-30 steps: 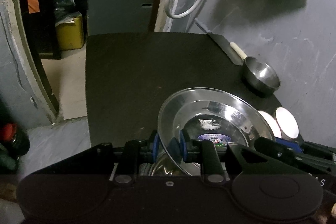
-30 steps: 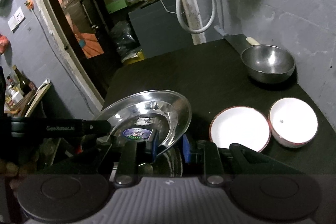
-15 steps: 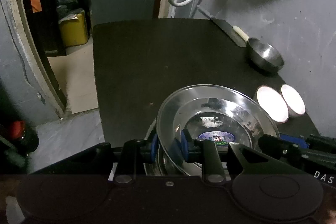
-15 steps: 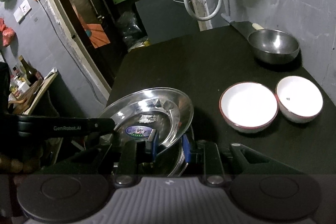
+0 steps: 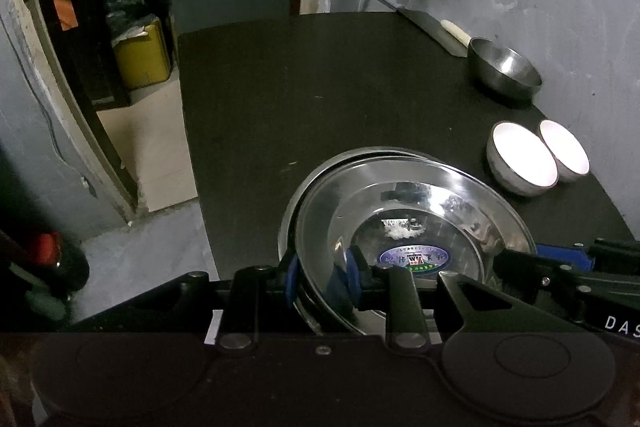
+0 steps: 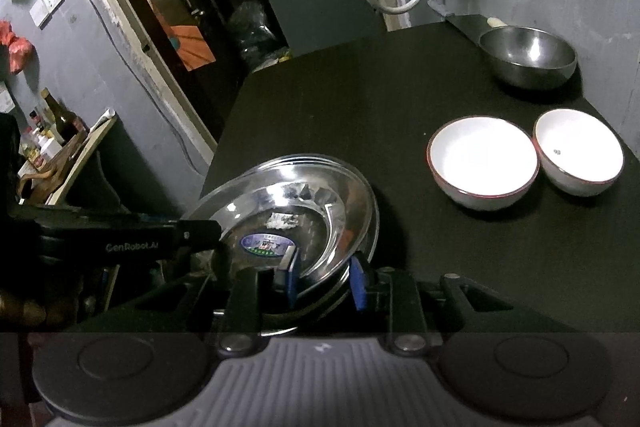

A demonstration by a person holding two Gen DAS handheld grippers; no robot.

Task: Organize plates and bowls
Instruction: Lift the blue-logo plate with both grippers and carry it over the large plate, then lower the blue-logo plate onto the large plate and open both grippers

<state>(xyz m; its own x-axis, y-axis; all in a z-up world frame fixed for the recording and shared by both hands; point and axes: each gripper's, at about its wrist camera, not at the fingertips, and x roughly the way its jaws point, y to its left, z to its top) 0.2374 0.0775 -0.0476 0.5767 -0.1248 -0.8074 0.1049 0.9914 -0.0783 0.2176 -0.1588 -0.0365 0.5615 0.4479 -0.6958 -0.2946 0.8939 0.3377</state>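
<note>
"GenRobot.AI" reads on the left gripper (image 6: 192, 227) arm and "DAS" is cut off on the right gripper (image 6: 324, 279); the blue oval sticker (image 5: 414, 258) text on the shiny steel plate (image 5: 400, 203) is unreadable. Both claws straddle opposite plate rims, the right's jaws opening, pad contact unclear. Plate sits stacked on another at the dark tabletop (image 5: 320, 87) near edge; two white bowls (image 6: 484, 159) at 2 o'clock, open room at 12.

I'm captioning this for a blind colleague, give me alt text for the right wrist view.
The right gripper, jaws opening, straddles the rim of a steel plate set on another plate. Two white bowls sit to its right, and a steel bowl stands farther back.
</note>
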